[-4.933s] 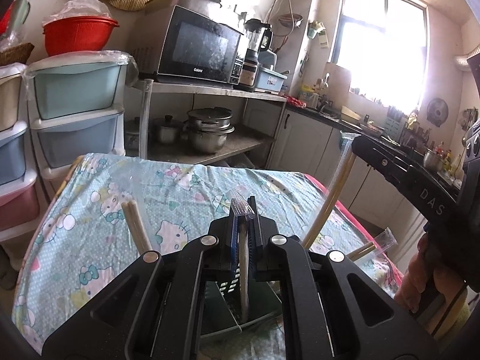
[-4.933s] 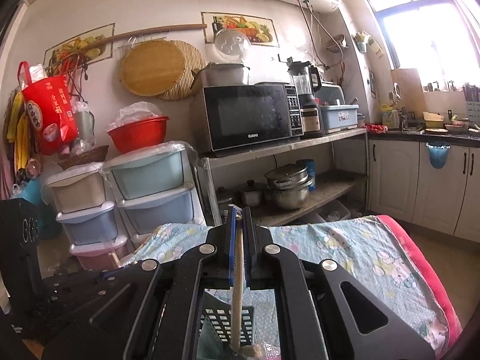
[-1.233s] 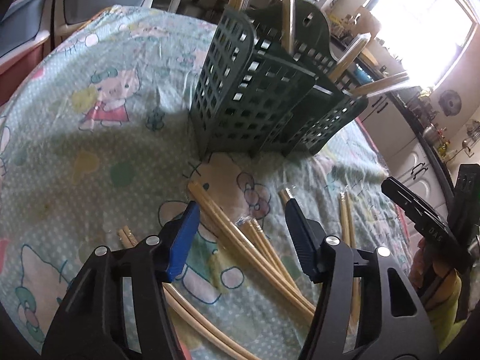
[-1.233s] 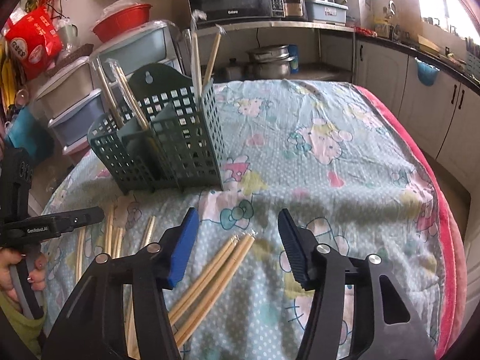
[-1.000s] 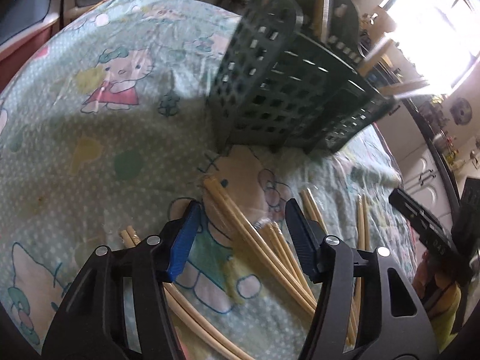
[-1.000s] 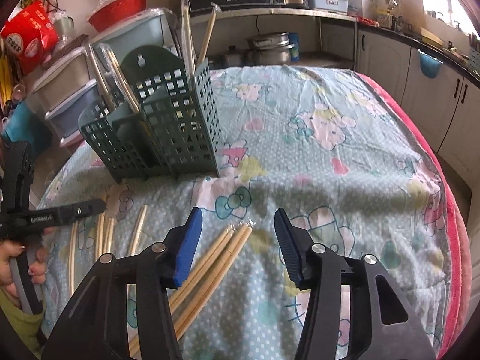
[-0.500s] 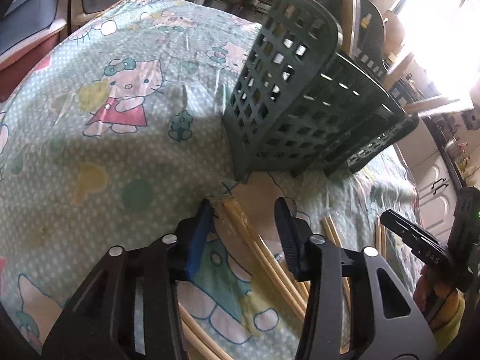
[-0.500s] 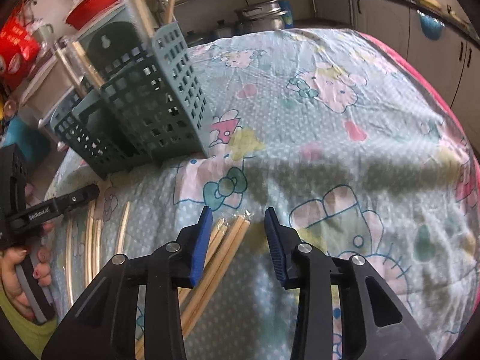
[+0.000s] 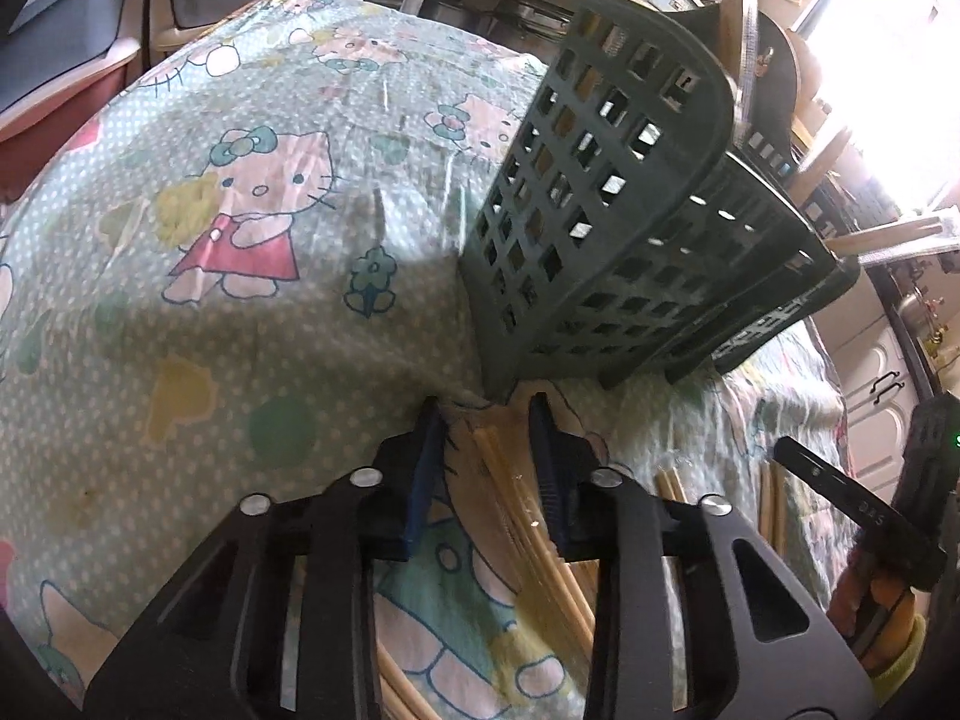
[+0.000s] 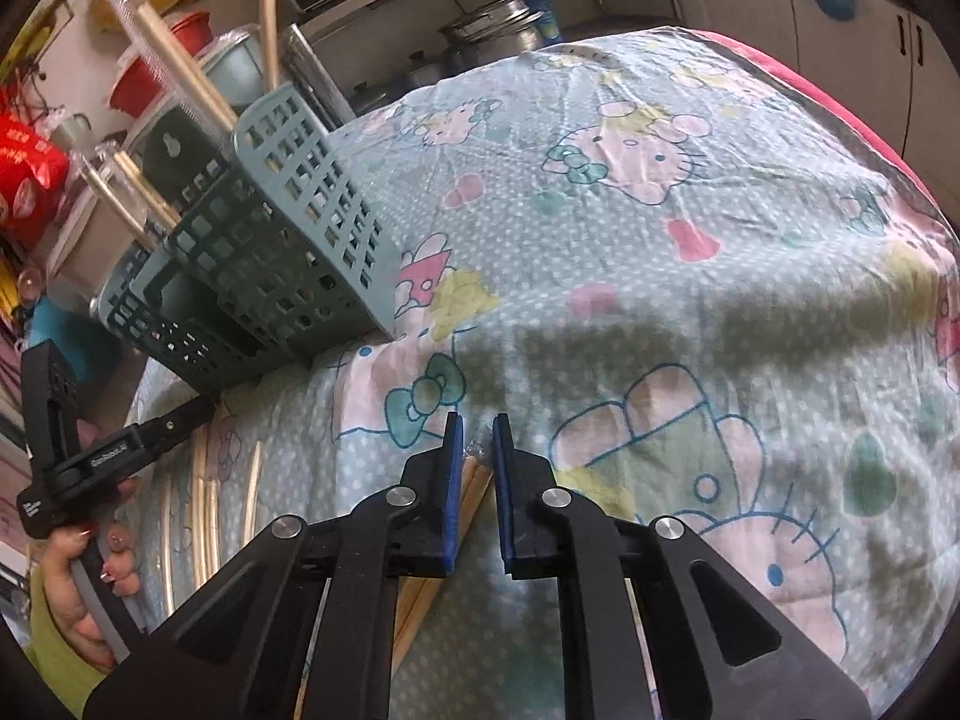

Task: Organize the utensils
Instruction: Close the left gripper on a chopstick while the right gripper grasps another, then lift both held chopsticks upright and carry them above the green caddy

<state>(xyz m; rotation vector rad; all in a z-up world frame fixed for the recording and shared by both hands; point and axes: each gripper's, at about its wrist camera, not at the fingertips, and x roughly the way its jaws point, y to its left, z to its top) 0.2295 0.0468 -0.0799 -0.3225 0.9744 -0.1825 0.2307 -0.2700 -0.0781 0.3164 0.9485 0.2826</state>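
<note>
Cloth (image 9: 252,300) on desk: pale teal, white polka dots, printed cartoon cats in pink dresses with teal bows, plus yellow and green hearts. Cloth border (image 10: 840,102): pink-red. Utensil caddy (image 9: 606,240): dark green plastic, square-grid lattice; one lit face reads lighter grey-teal in right wrist view (image 10: 312,222). Chopsticks (image 9: 522,516): pale tan wood, some in clear wrappers. Left tongs (image 9: 486,420) and right tongs (image 10: 477,429): black bodies, blue pads (image 10: 453,480). Bowl (image 10: 141,81) in background: red. Bag (image 10: 27,180): red, white lettering.
</note>
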